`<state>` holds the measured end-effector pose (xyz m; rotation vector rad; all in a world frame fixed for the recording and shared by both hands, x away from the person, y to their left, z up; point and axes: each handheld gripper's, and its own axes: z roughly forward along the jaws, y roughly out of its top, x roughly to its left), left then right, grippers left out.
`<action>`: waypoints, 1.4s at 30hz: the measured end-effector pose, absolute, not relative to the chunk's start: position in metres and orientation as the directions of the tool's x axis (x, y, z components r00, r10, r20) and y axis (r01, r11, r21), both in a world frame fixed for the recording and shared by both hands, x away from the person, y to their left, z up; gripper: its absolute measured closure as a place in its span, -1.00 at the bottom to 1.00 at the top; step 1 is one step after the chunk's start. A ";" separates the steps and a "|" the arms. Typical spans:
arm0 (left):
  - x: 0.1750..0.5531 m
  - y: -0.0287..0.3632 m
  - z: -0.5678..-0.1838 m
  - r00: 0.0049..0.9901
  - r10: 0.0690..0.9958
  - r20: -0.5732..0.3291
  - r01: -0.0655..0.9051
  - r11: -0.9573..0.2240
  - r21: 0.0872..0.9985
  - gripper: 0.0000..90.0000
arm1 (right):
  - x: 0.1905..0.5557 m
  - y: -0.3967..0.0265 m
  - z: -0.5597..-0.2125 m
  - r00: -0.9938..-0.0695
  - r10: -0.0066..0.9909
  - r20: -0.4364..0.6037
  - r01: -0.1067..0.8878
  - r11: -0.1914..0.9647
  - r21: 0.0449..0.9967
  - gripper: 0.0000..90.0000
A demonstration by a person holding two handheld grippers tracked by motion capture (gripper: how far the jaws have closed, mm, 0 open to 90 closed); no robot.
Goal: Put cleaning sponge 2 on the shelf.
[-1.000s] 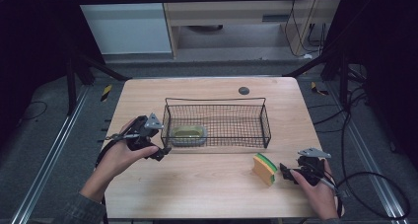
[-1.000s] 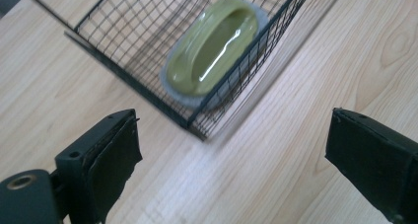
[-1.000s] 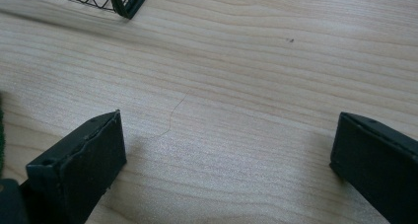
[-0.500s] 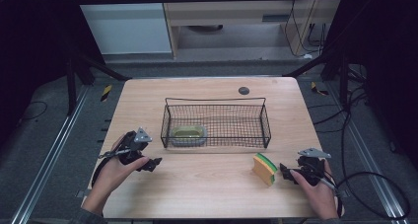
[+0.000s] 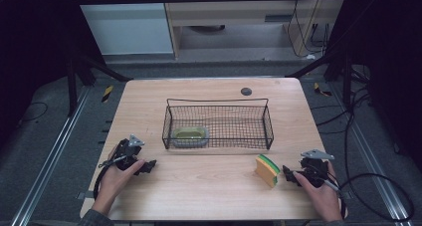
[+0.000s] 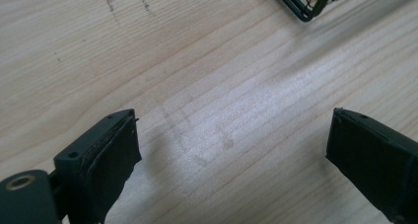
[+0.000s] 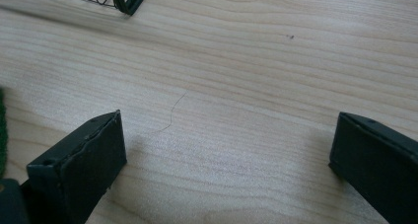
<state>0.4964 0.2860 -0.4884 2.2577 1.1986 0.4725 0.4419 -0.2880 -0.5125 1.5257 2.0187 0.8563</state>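
While both rest on the pale wooden table [image 5: 209, 186], left gripper [image 5: 148, 165] and right gripper [image 5: 287, 172], jaws apart, empty; yellow-and-green sponge [image 5: 267, 169] just beside right gripper.

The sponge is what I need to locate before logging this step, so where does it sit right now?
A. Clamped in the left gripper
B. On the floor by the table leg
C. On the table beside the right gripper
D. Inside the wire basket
C: the sponge stands on the bare wooden table, in front of the wire basket and just left of the right gripper, whose jaws are open with nothing between them.
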 end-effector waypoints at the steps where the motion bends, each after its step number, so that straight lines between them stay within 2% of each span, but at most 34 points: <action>1: 0.497 0.287 -0.490 0.542 0.839 0.046 0.650 -0.454 0.609 -0.89 | 0.442 -0.288 -0.512 -0.279 0.960 -0.001 0.672 0.196 0.714 -0.97; 5: 0.499 0.288 -0.494 0.531 0.845 0.067 0.646 -0.454 0.613 -0.90 | 0.438 -0.288 -0.510 -0.289 0.957 -0.011 0.677 0.212 0.705 -0.91; 13: 0.500 0.288 -0.503 0.507 0.862 0.024 0.641 -0.395 0.658 -1.00 | 0.422 -0.288 -0.503 -0.309 0.948 -0.078 0.656 0.272 0.704 -0.73; 17: 0.498 0.288 -0.509 0.497 0.868 0.019 0.604 -0.361 0.711 -1.00 | 0.412 -0.292 -0.498 -0.301 0.952 -0.053 0.666 0.249 0.703 -0.65; 22: 0.498 0.288 -0.509 0.497 0.868 0.018 0.604 -0.361 0.711 -1.00 | 0.403 -0.288 -0.489 -0.314 0.949 -0.032 0.671 0.245 0.700 -0.59; 34: 0.498 0.288 -0.509 0.496 0.868 0.017 0.604 -0.359 0.712 -1.00 | 0.375 -0.262 -0.475 -0.445 0.895 -0.028 0.679 0.357 0.641 -0.59; 42: 0.498 0.288 -0.509 0.495 0.868 0.018 0.604 -0.359 0.711 -1.00 | 0.376 -0.232 -0.453 -0.541 0.840 -0.048 0.651 0.454 0.609 -0.47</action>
